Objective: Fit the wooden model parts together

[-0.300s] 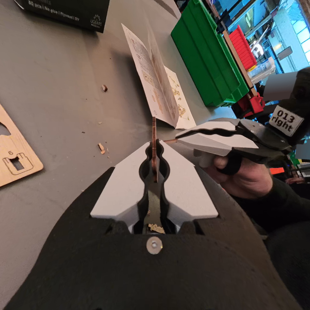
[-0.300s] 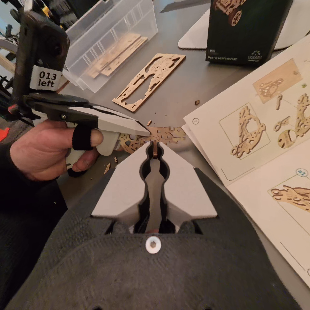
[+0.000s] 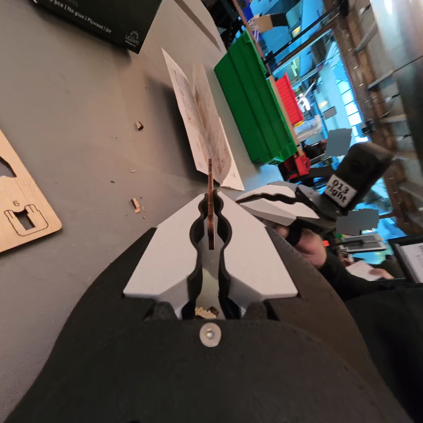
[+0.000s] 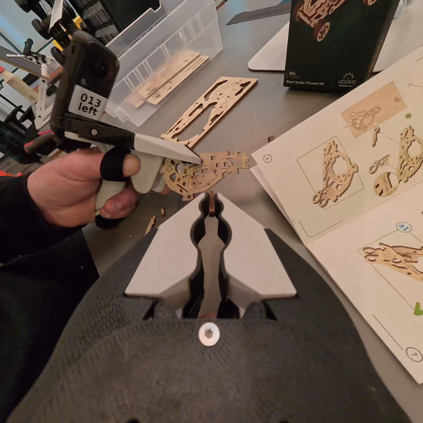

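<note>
My left gripper (image 3: 210, 194) is shut on a flat wooden plate (image 3: 210, 178), seen edge-on between its pads. The right wrist view shows that plate's face (image 4: 201, 176), with many cut-outs, held in the air by the left gripper (image 4: 198, 160). My right gripper (image 4: 211, 194) is shut on a small dark wooden piece (image 4: 211, 206) at its tips, just below the plate's lower edge and a little apart from it. In the left wrist view the right gripper (image 3: 239, 201) sits to the right of the plate, not touching it.
An open instruction booklet (image 4: 343, 183) lies at the right. A punched-out wooden sheet (image 4: 210, 109), a clear bin (image 4: 164, 57) with more sheets and a black box (image 4: 332, 45) stand farther back. Wood chips (image 4: 150, 223) lie on the grey table (image 3: 68, 137). A green bin (image 3: 251, 107) is at the table's edge. The grippers' ends are close to 4 cm from one another.
The right gripper's tip, which met the plate a moment ago, has drawn back from it with the small piece still held. The left gripper has raised and tilted the plate.
</note>
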